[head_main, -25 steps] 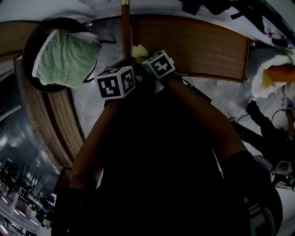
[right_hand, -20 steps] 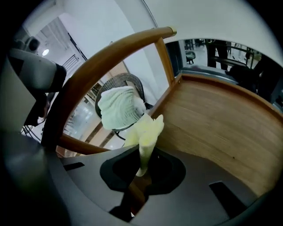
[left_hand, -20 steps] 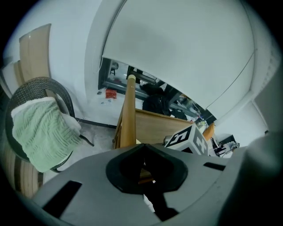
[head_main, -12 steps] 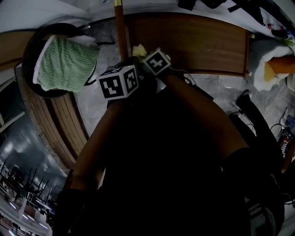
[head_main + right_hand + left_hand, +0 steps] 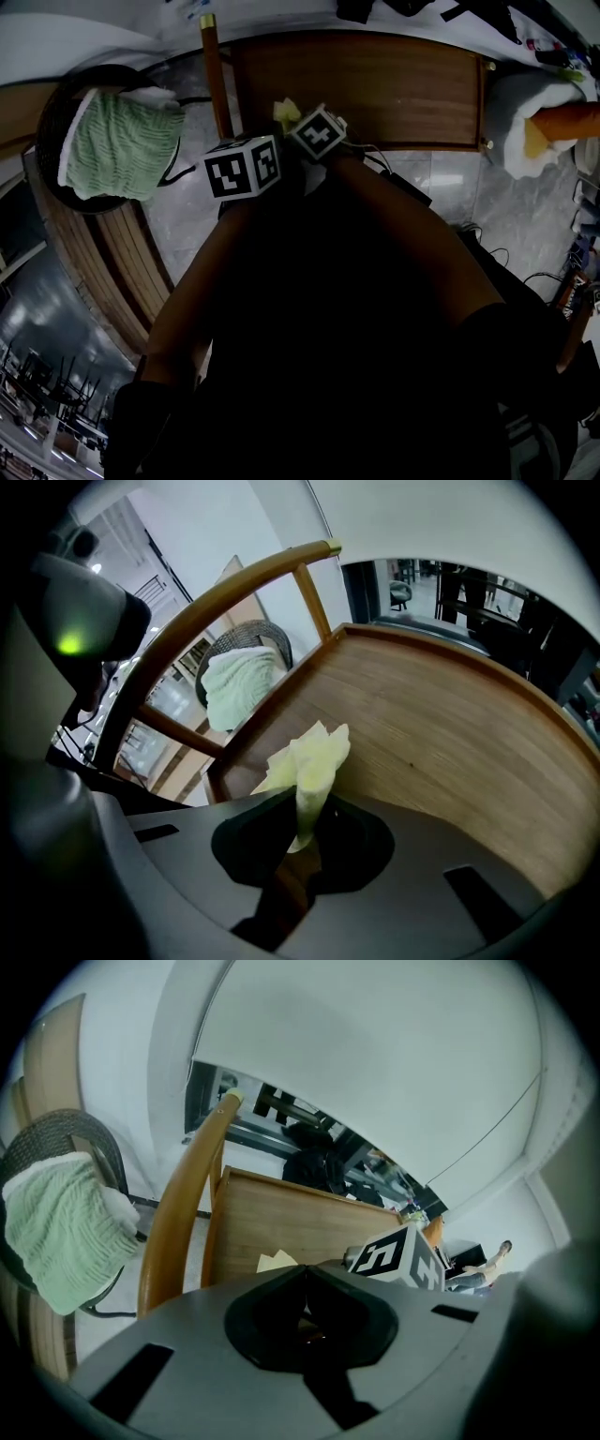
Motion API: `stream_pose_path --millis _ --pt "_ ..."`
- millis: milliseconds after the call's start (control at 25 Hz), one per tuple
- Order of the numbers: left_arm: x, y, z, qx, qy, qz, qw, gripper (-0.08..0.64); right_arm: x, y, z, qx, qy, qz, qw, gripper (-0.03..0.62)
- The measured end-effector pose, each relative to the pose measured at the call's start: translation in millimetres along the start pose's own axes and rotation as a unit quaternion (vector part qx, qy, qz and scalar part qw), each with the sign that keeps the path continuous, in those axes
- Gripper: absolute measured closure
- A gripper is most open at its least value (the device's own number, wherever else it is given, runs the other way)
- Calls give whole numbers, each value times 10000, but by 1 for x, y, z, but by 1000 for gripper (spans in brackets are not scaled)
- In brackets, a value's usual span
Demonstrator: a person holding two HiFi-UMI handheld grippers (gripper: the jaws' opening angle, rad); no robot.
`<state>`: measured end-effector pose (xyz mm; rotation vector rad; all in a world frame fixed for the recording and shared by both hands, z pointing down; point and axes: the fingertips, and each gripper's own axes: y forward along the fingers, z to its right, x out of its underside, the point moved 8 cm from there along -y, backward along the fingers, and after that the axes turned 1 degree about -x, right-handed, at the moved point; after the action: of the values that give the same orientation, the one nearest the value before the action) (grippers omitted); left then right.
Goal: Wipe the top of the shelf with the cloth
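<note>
A pale yellow cloth (image 5: 309, 761) sticks up from my right gripper (image 5: 305, 822), which is shut on it. The cloth hovers over the near left corner of the brown wooden shelf top (image 5: 450, 733). In the head view the cloth (image 5: 286, 112) shows just beyond the right gripper's marker cube (image 5: 319, 133), at the front edge of the shelf top (image 5: 375, 84). My left gripper (image 5: 302, 1281) is shut with nothing between its jaws. Its cube (image 5: 242, 169) sits close to the left of the right one. From the left gripper view the cloth (image 5: 277, 1262) peeks past the right gripper's cube (image 5: 389, 1255).
A curved wooden rail (image 5: 217, 80) with a brass tip rises at the shelf's left end. Left of it a green knitted towel (image 5: 117, 145) lies on a dark wicker seat (image 5: 56, 98). Grey marble floor (image 5: 187, 225) and cables lie below the shelf. A white bundle (image 5: 544, 112) sits at the right.
In the head view the shelf, rail and towel have slid left, so both grippers now sit further right along the shelf's front. The right gripper still holds the cloth.
</note>
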<state>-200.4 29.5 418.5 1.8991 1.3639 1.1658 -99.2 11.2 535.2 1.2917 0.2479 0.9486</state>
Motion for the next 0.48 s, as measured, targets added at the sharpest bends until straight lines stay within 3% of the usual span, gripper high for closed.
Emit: stream_pose_path --millis 480 --pt "11 50 35 -153 97 -153 9997 549 43 -32 45 57 209 -157 9996 546"
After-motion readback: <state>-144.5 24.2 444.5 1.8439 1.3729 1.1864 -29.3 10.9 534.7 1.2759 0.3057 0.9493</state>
